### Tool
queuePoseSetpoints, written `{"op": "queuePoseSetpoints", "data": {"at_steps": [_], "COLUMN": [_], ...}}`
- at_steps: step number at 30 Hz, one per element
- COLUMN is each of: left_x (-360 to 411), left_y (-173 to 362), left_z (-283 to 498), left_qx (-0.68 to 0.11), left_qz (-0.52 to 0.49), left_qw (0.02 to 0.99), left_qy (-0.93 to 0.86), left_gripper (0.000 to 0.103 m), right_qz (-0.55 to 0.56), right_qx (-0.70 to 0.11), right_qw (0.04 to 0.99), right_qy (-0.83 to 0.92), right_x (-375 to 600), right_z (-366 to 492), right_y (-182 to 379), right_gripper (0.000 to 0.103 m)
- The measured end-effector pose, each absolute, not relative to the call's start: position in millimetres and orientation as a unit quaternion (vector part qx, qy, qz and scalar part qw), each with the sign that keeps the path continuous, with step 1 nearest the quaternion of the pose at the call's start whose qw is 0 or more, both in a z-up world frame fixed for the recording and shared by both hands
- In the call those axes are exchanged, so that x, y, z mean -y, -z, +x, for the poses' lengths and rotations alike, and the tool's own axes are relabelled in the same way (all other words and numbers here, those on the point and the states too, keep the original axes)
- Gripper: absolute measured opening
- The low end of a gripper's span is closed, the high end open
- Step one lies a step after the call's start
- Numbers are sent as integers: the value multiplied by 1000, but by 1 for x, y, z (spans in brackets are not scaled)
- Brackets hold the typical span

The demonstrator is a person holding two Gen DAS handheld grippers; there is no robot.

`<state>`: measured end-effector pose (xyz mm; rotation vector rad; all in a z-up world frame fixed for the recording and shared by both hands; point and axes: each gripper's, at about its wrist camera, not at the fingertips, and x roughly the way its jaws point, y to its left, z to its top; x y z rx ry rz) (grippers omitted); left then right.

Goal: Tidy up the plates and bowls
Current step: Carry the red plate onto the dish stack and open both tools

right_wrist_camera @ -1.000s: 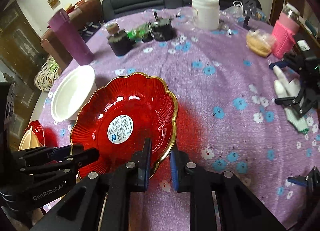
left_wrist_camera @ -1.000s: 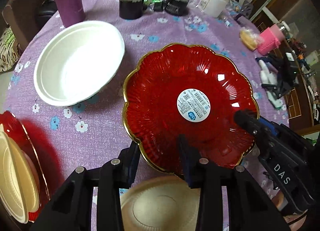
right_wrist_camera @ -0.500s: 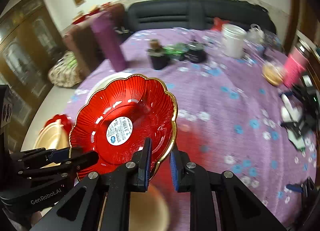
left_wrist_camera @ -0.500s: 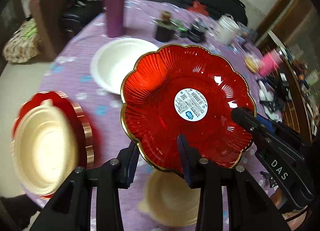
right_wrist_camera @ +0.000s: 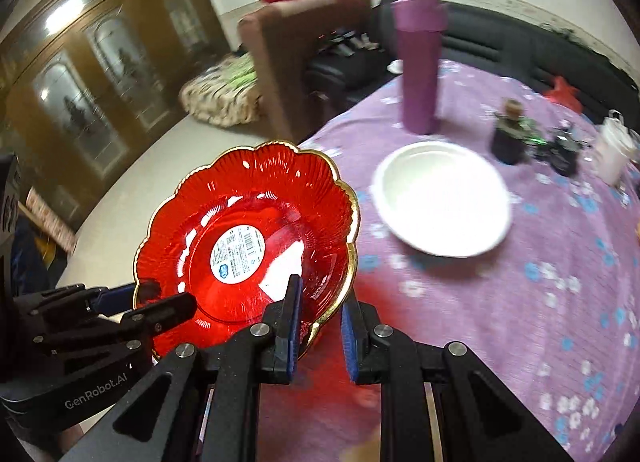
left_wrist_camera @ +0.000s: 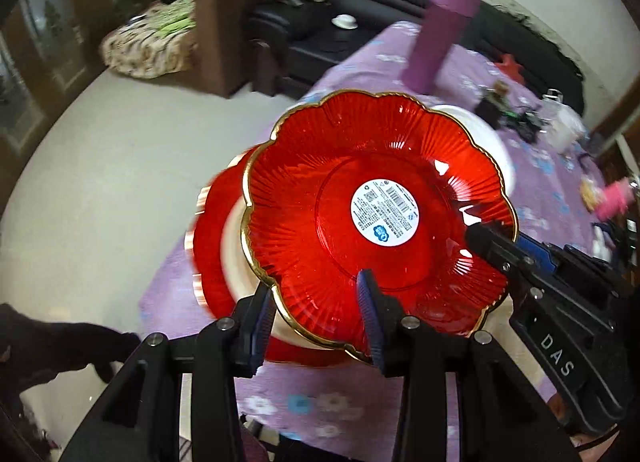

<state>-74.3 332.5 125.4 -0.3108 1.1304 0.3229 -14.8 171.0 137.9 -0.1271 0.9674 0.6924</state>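
A red scalloped glass plate with a gold rim and a white round label hangs tilted above the table, carried by both grippers. My left gripper has the near rim between its pads, one finger outside and one inside; its jaws are opening slightly. My right gripper is shut on the rim at the plate's right side. Under the plate, at the table's edge, lies a second red plate with a cream bowl in it. A white bowl rests farther in on the table.
The table's purple flowered cloth carries a tall purple bottle, a dark jar and a white jar at the back. Beyond the table's left edge are bare floor, a brown armchair and a black sofa.
Both grippers carried the red plate up off the table's middle and leftward, to above the red plate and cream bowl at the edge. The white bowl stayed put.
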Motion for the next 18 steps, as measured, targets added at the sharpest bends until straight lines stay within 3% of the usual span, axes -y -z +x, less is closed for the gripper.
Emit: {"op": "queuePoseSetpoints", "data": {"at_steps": [12,18], "left_x": [-345,-344], "left_y": [-99,-113], "left_z": [-71,-76], "left_qx": [-548,-536], "left_qz": [-98,-72], "left_qw": [809,816], "left_qy": [-187,-206], "left_gripper": [41,57], "right_qz": [-75,-71], "right_qx": [-491,-480], "right_qw": [804,809], "right_qy": [-328,-330], "right_x": [-207,-204], "right_z": [-10,-12], "right_y": [-100,-107], "right_gripper": [23,40]}}
